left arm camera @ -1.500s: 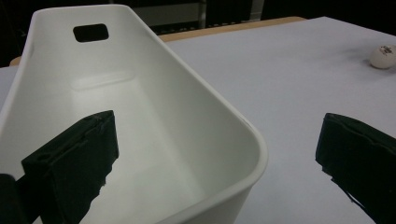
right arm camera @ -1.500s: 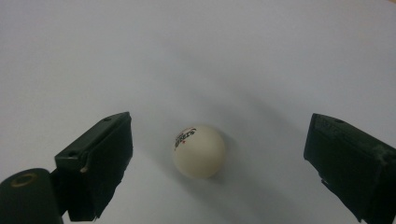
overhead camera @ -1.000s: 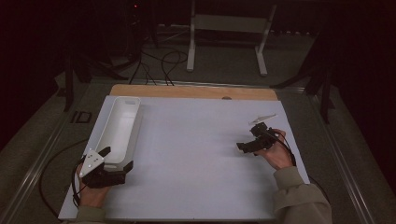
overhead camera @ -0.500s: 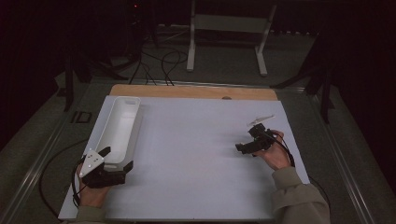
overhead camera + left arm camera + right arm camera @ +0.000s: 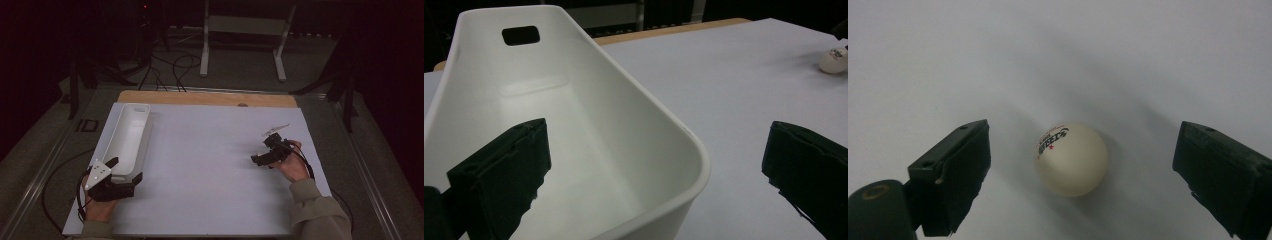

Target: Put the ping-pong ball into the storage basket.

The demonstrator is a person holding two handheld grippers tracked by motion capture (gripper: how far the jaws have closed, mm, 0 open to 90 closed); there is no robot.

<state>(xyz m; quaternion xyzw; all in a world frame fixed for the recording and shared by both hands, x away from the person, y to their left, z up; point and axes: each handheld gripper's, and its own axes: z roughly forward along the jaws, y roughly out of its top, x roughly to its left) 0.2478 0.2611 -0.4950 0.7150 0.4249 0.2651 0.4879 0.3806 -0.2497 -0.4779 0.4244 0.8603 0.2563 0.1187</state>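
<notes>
Ball [image 5: 1071, 159] sits on the white tabletop [image 5: 210, 165] between the right claw's [image 5: 1083, 170] jaws, seen in the right gripper view. Jaws are spread wide, clear gap on both sides of the ball, nothing gripped. Ball is cream-white with dark lettering and a small red star; print faces up and slightly toward the left jaw in that view. It's round, so no long axis to report.

High view doesn't resolve the ball: the right claw [image 5: 263, 159] and hand cover that spot, on the right half of the tabletop, jaws pointing toward the table's middle. Left gripper view picks the ball [image 5: 835, 60] up as a small pale blob far off at the right edge, well apart from the bin.

White bin [image 5: 127, 137] is long and narrow; in the high view its long axis runs away from the person, along the left side of the tabletop. Left gripper view shows what the high view can't: bare inside [image 5: 574, 130] and a rectangular handle cutout in the far end wall.

Left claw [image 5: 124, 169] is wide open too, holding nothing. Its jaws straddle the bin's near right corner: one jaw over the inside, the other outside over the tabletop. Can't tell whether either jaw touches the rim.
</notes>
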